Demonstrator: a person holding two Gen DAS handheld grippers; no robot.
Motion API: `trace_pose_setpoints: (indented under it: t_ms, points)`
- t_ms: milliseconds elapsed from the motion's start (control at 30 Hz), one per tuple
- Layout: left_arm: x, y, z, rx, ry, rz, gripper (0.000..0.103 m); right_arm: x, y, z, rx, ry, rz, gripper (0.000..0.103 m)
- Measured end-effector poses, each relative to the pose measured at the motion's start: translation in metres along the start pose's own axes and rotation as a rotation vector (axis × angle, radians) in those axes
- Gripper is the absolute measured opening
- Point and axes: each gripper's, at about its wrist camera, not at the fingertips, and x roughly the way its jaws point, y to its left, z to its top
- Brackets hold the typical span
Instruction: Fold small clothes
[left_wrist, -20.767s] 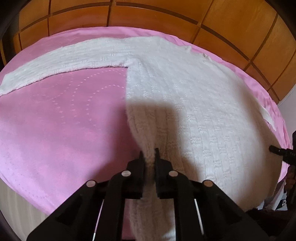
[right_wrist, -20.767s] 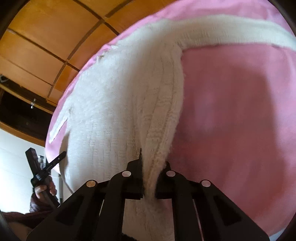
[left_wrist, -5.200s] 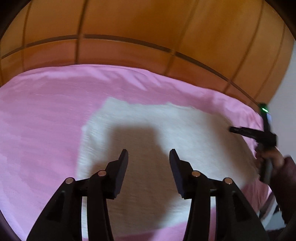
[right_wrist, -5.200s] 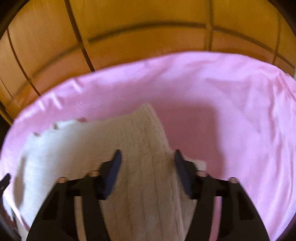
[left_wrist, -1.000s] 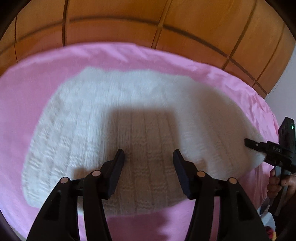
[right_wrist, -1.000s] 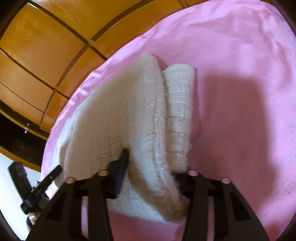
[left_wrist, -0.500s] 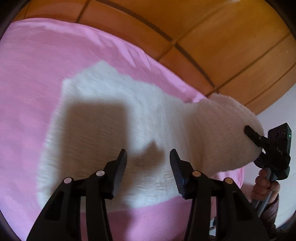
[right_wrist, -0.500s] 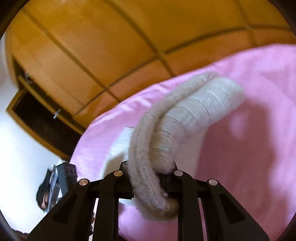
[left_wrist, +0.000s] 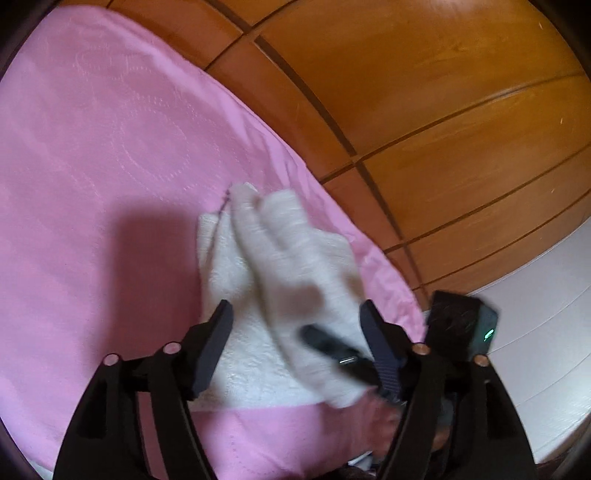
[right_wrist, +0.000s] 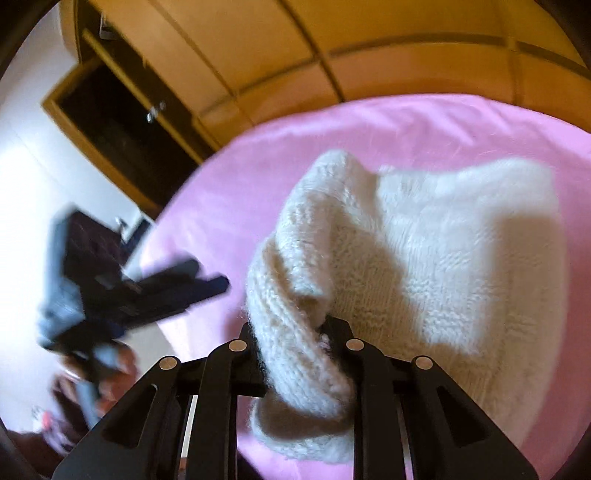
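Observation:
A white knit sweater lies bunched and folded over on the pink bedsheet. In the right wrist view my right gripper is shut on a thick doubled edge of the sweater, which rises from the sheet in a hump. My left gripper hovers over the near end of the sweater; its jaws are opening and its pads press on nothing. The right gripper shows blurred between the left fingers, holding the cloth. The left gripper appears blurred at the left of the right wrist view.
Wooden wardrobe panels stand right behind the bed. An open dark compartment shows at the upper left, with a white wall beside it. A hand holds the left gripper. The pink sheet stretches beyond the sweater.
The right gripper has carried the gripped sweater edge up and across, so the sweater is now a narrower bundle. The left gripper swung toward the right one and its jaws widened.

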Motion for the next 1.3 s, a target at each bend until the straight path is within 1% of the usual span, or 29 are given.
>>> trace_pose_setpoints:
  t_ms: [33, 67, 100, 133, 167, 200, 333, 400, 433, 467, 500, 533, 567, 633, 733, 767, 800, 833, 867, 900, 967, 1033, 1067, 1100, 1133, 1167, 1200, 1267, 1300]
  points:
    - [0.003, 0.001, 0.002, -0.005, 0.008, 0.0, 0.074, 0.009, 0.005, -0.002, -0.037, 0.007, -0.03, 0.02]
    - [0.004, 0.002, 0.002, -0.009, 0.02, -0.003, 0.074, 0.013, 0.01, -0.004, -0.059, 0.011, -0.041, 0.027]
    - [0.009, 0.001, 0.003, -0.013, 0.033, -0.009, 0.074, 0.015, 0.012, -0.005, -0.071, 0.012, -0.03, 0.036]
    - [0.017, 0.001, 0.006, -0.019, 0.047, -0.012, 0.075, 0.012, 0.012, -0.005, -0.075, 0.007, -0.016, 0.042]
    - [0.021, 0.001, 0.007, -0.021, 0.056, -0.013, 0.075, 0.006, 0.013, -0.006, -0.082, -0.003, 0.009, 0.056]
    - [0.027, 0.0, 0.01, -0.022, 0.068, -0.017, 0.075, -0.003, 0.015, -0.007, -0.096, -0.017, 0.03, 0.063]
    - [0.047, -0.002, 0.013, -0.022, 0.12, -0.003, 0.075, -0.049, 0.013, -0.025, -0.126, -0.065, 0.041, 0.064]
    - [0.056, -0.003, 0.015, -0.022, 0.14, 0.007, 0.075, -0.069, 0.005, -0.032, -0.121, -0.092, 0.013, 0.064]
    - [0.062, -0.005, 0.015, -0.017, 0.156, 0.01, 0.072, -0.079, -0.002, -0.039, -0.122, -0.102, -0.019, 0.064]
    - [0.065, -0.007, 0.014, -0.006, 0.168, 0.024, 0.062, -0.085, -0.009, -0.043, -0.117, -0.103, -0.045, 0.064]
    - [0.07, -0.01, 0.014, 0.01, 0.179, 0.048, 0.055, -0.088, -0.017, -0.048, -0.104, -0.097, -0.066, 0.063]
    - [0.075, -0.014, 0.014, 0.037, 0.191, 0.087, 0.032, -0.089, -0.027, -0.053, -0.081, -0.089, -0.084, 0.063]
    - [0.077, -0.018, 0.014, 0.061, 0.193, 0.119, 0.022, -0.086, -0.034, -0.058, -0.063, -0.079, -0.1, 0.063]
    - [0.075, -0.025, 0.017, 0.1, 0.175, 0.161, 0.019, -0.077, -0.04, -0.066, -0.043, -0.063, -0.118, 0.063]
    - [0.065, -0.027, 0.016, 0.156, 0.156, 0.261, 0.017, -0.051, -0.03, -0.074, -0.044, -0.025, -0.081, 0.063]
    - [0.069, -0.022, 0.017, 0.166, 0.157, 0.3, 0.018, -0.043, -0.023, -0.078, -0.061, -0.008, -0.073, 0.063]
    - [0.071, -0.015, 0.015, 0.186, 0.164, 0.358, 0.018, -0.034, -0.017, -0.08, -0.082, 0.006, -0.076, 0.063]
    - [0.073, -0.011, 0.013, 0.198, 0.164, 0.38, 0.021, -0.025, -0.013, -0.082, -0.099, 0.013, -0.093, 0.063]
    - [0.073, -0.008, 0.011, 0.211, 0.159, 0.401, 0.031, -0.022, -0.011, -0.084, -0.103, 0.016, -0.091, 0.063]
    - [0.073, -0.008, 0.01, 0.228, 0.143, 0.433, 0.036, -0.021, -0.01, -0.083, -0.103, 0.016, -0.086, 0.063]
    - [0.074, -0.008, 0.008, 0.252, 0.125, 0.455, 0.053, -0.029, -0.009, -0.08, -0.111, 0.016, -0.06, 0.063]
    - [0.075, -0.009, 0.008, 0.264, 0.11, 0.479, 0.062, -0.045, -0.018, -0.076, -0.083, 0.013, -0.017, 0.064]
    - [0.074, -0.008, 0.007, 0.269, 0.103, 0.48, 0.063, -0.054, -0.025, -0.074, -0.064, 0.002, -0.003, 0.069]
    - [0.073, -0.007, 0.007, 0.272, 0.097, 0.467, 0.064, -0.068, -0.036, -0.071, -0.034, -0.028, 0.003, 0.072]
    - [0.071, -0.004, 0.007, 0.267, 0.096, 0.455, 0.068, -0.076, -0.044, -0.07, -0.008, -0.049, 0.012, 0.073]
    - [0.07, 0.0, 0.008, 0.256, 0.094, 0.444, 0.072, -0.083, -0.054, -0.068, 0.029, -0.069, 0.025, 0.079]
    - [0.069, 0.004, 0.009, 0.242, 0.093, 0.431, 0.072, -0.091, -0.072, -0.064, 0.096, -0.1, 0.022, 0.085]
    - [0.068, 0.012, 0.009, 0.215, 0.096, 0.383, 0.073, -0.095, -0.095, -0.056, 0.181, -0.13, -0.01, 0.085]
    - [0.07, 0.014, 0.01, 0.207, 0.099, 0.363, 0.073, -0.094, -0.107, -0.052, 0.219, -0.139, -0.004, 0.085]
